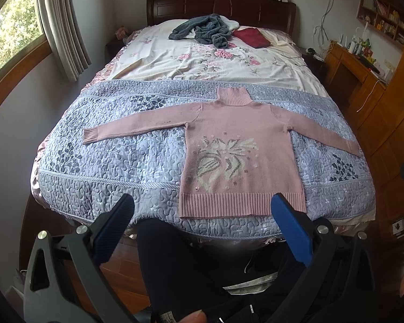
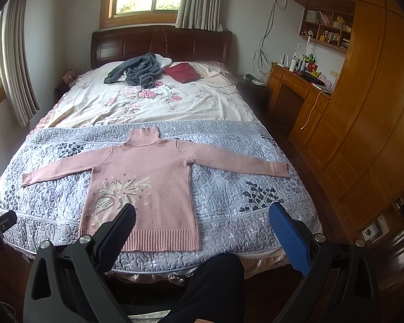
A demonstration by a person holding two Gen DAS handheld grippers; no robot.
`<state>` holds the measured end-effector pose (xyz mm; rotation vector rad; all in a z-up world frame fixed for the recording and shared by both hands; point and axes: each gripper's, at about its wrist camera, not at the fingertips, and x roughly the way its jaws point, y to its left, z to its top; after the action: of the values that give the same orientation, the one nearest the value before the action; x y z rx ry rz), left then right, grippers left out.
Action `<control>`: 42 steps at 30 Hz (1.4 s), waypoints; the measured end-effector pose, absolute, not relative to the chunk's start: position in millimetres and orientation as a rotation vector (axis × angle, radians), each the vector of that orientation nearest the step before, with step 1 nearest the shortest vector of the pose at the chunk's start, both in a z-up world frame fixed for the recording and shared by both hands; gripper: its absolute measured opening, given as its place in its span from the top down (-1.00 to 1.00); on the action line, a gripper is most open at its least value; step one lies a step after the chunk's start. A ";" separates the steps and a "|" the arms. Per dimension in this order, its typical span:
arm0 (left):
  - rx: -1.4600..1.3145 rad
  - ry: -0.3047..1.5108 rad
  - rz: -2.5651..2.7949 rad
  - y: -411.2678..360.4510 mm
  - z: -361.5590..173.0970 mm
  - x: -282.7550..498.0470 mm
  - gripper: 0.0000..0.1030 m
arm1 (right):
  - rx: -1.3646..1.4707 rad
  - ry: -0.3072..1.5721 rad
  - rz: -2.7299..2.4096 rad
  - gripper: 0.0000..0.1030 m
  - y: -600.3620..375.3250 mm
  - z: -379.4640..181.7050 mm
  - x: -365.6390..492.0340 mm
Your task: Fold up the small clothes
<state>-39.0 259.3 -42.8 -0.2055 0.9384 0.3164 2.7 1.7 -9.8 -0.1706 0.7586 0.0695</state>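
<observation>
Two garments (image 2: 137, 71) crumple beyond the flat pink sweater (image 2: 145, 185) on bed (image 2: 229, 102)

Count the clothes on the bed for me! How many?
3 that I can see: the pink sweater spread flat on the blue quilt, the crumpled grey garment and the dark red item near the headboard. More may hide underneath.

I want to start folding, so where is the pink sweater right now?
The pink sweater lies flat, sleeves spread, on the blue quilt at the foot of the bed, just ahead of both open grippers.
</observation>
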 end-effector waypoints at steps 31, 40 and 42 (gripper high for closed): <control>-0.202 0.906 0.309 256.7 -34.5 -42.5 -0.95 | -0.170 0.750 0.081 -0.93 3.4 -6.2 3.1; -0.208 0.902 0.307 257.2 -34.1 -42.6 -0.95 | -0.169 0.754 0.088 -0.93 5.0 -6.0 3.5; -0.206 0.902 0.304 257.3 -34.3 -42.1 -0.95 | -0.171 0.754 0.088 -0.93 5.3 -5.8 3.6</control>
<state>-42.1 257.3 -34.3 -0.2062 0.9019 0.3039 3.6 5.3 -5.8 -0.1705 0.7540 0.0881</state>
